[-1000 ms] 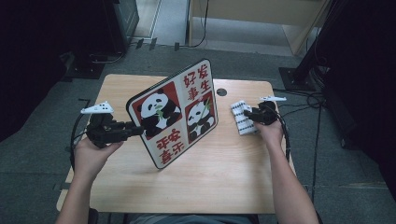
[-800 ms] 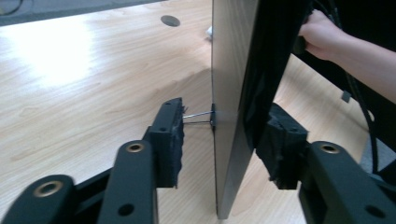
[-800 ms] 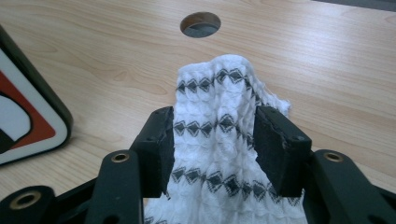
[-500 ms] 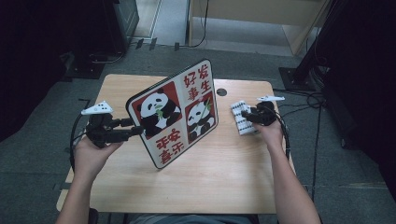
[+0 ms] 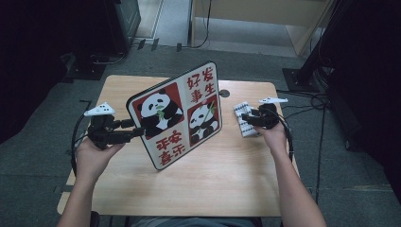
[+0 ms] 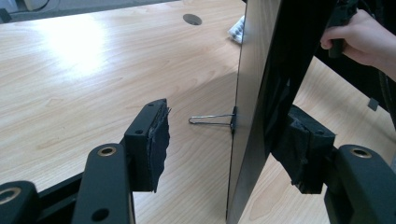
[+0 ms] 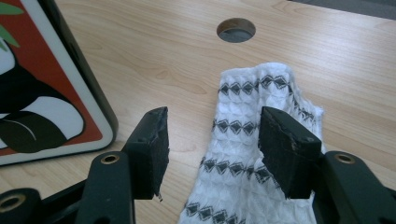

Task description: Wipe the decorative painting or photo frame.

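Panda board [image 5: 182,113] at centre frame in the high view, propped tilted on its lower edge on the bench [image 5: 213,184]. White patterned cloth [image 5: 242,109] lying flat just to its right.

Left gripper [image 5: 135,132] straddling the board's left edge. Fingers [image 6: 152,144] just opened and now wide apart, board between them, with a clear gap at the near pad. Hard to tell whether the far pad is touching.

Right gripper [image 5: 245,118] poised over the cloth, fingers [image 7: 149,149] likewise just opened and spread, cloth beneath them and not pinched.

Looks like a letting-go step.
- Draw the left gripper straight back toward the left of the frame, in line with the board's edge, so that neither pad nudges a face.
- Mind the thin wire loop [image 6: 210,119] jutting from the rear, probably the prop.
- Lift the right gripper clear before moving it sideways, to avoid dragging the cloth.
- Wait for the board to settle.
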### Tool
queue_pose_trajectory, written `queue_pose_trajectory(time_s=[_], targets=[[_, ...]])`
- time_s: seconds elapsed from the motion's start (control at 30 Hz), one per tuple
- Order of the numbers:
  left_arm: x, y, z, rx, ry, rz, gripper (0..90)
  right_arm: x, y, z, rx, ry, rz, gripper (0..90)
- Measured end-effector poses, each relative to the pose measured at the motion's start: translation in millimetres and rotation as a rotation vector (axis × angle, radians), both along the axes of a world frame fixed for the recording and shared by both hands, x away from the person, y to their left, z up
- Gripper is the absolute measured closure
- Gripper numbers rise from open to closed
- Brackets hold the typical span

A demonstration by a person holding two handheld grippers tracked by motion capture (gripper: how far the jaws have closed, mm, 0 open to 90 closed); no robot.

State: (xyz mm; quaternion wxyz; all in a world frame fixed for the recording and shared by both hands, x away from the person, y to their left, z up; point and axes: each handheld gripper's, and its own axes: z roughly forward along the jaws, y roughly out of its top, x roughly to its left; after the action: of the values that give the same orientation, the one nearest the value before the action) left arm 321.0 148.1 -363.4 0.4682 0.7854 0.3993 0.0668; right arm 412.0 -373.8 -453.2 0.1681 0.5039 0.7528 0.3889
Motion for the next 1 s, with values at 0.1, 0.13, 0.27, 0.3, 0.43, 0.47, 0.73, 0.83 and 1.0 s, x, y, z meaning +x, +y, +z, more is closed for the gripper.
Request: queue_pose_trajectory(time_s=[0.1, 0.13, 0.27, 0.3, 0.43, 0.47, 0.73, 0.83, 1.0], targets=[[0.8, 1.6, -1.0, -0.003, 0.002, 0.01, 39.4, -3.2, 1.2, 0.1, -0.001, 0.001, 0.008, 44.5], [1.1, 2.2, -1.3, -0.001, 0.004, 0.012, 39.4, -4.3, 1.5, 0.0, -0.002, 0.003, 0.008, 44.5], [2.4, 3.5, -3.4, 0.003, 0.006, 0.023, 39.4, -6.9, 2.0, 0.6, -0.007, 0.005, 0.017, 44.3], [2.6, 3.7, -4.2, 0.002, 0.005, 0.024, 39.4, -7.8, 2.6, 1.0, -0.004, 0.006, 0.016, 44.2], [3.7, 4.0, -7.1, -0.001, 0.007, 0.029, 39.2, -11.2, 5.1, 3.0, -0.004, 0.003, 0.023, 43.3], [4.1, 4.1, -7.8, 0.0, 0.009, 0.028, 39.1, -11.9, 5.5, 3.5, -0.009, 0.0, 0.03, 43.2], [7.0, 5.5, -11.9, 0.0, 0.016, 0.053, 39.0, -21.0, 7.5, 5.6, -0.014, 0.012, 0.045, 42.1], [8.2, 7.0, -13.1, -0.002, 0.018, 0.061, 39.3, -23.2, 6.7, 3.8, -0.013, 0.018, 0.044, 42.1], [10.6, 9.5, -15.9, -0.005, 0.021, 0.067, 39.1, -25.5, 7.7, 7.0, -0.005, 0.005, 0.047, 42.0]])
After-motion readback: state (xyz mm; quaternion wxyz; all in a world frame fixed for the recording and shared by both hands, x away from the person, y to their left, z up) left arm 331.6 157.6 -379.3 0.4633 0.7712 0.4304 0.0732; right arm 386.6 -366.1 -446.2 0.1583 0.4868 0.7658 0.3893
